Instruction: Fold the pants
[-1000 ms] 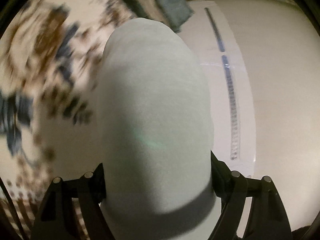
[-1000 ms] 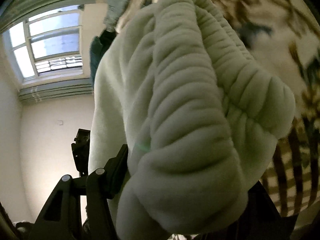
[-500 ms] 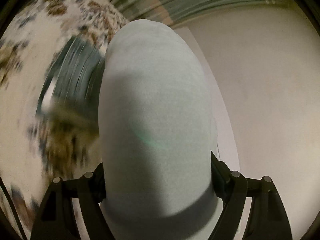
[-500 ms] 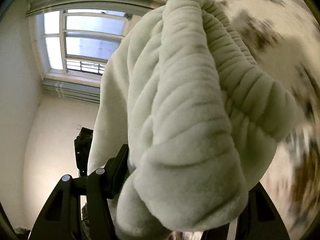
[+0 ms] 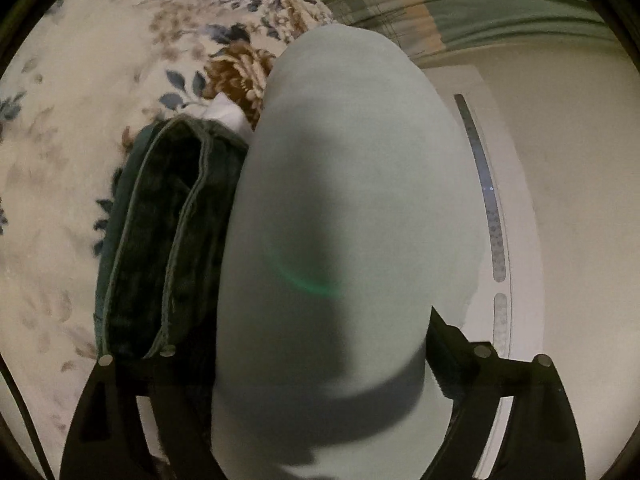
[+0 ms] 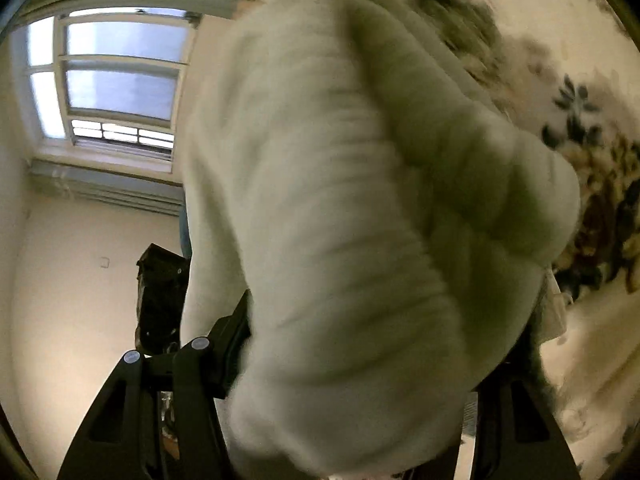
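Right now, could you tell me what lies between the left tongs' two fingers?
In the left wrist view, a smooth pale fold of the pants fills the gap between the fingers of the left tongs; dark folded garments lie beside it.

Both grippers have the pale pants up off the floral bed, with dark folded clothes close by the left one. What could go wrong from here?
1. The left gripper holds the pale pants right beside the dark folded garment; lowering here may drag or cover that garment.
2. The right gripper clamps a thick bunched wad of the ribbed waistband, so the fold may land lumpy or uneven on the floral bedspread.
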### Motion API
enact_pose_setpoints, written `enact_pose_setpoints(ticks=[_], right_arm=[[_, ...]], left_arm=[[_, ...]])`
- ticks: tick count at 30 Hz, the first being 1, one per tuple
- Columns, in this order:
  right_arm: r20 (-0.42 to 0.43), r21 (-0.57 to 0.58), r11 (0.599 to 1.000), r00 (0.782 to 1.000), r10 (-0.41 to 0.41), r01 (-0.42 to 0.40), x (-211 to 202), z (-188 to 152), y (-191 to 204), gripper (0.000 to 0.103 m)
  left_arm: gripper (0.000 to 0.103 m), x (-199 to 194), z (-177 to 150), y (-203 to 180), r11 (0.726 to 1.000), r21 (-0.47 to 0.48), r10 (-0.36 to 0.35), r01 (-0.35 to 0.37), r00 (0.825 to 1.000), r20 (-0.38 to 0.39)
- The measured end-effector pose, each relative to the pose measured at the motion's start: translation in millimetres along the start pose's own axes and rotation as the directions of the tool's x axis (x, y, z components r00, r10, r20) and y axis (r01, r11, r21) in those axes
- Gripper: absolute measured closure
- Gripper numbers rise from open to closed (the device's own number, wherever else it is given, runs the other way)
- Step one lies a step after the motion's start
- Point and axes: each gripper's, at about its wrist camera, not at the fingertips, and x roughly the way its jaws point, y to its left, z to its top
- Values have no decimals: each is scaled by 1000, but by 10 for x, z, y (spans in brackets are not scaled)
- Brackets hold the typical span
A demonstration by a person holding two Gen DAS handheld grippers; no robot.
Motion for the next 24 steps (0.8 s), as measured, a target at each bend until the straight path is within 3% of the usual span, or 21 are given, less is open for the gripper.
enact_pose_setpoints(ticks=[3, 7, 9, 13, 14, 15, 16, 17, 18, 20, 24], right_arm=[[-9, 5, 999, 999, -38, 38, -70, 105, 66, 15], [9, -76, 978, 981, -192, 192, -263, 59, 279, 11], [34, -105, 957, 963, -268, 270, -355, 34, 398, 11], [122, -158, 905, 917, -380, 396, -616, -160, 662, 11], [160, -172, 880, 894, -419, 443, -727, -242, 733, 11], [207, -193, 841, 859, -469, 506, -816, -308, 834, 11], [261, -215, 794, 817, -515, 569, -889, -458, 945, 9], [294, -231, 763, 790, -537, 604, -1046, -714, 1117, 9], [344, -249, 705, 741, -577, 664, -1141, -856, 1312, 9], [410, -270, 625, 675, -614, 732, -1348, -1155, 1695, 8], [493, -282, 544, 606, -624, 790, -1728, -1784, 2210, 6]], left_arm=[[12, -123, 11, -133, 998, -27, 51, -52, 999, -9], [12, -309, -151, -416, 985, 7, 174, -175, 984, 44], [9, -420, -245, -555, 963, 57, 255, -265, 957, 137], [0, -587, -449, -937, 886, 169, 365, -431, 875, 319], [0, -615, -512, -1029, 851, 195, 408, -488, 847, 341], [0, -665, -648, -1165, 803, 216, 456, -556, 806, 379], [0, -702, -737, -1235, 770, 226, 483, -597, 777, 405], [0, -759, -884, -1345, 736, 240, 501, -633, 748, 436], [0, -799, -994, -1418, 716, 246, 509, -653, 730, 456], [0, -912, -1319, -1614, 656, 261, 546, -708, 684, 483], [0, -1212, -1905, -1892, 601, 281, 570, -748, 648, 505]])
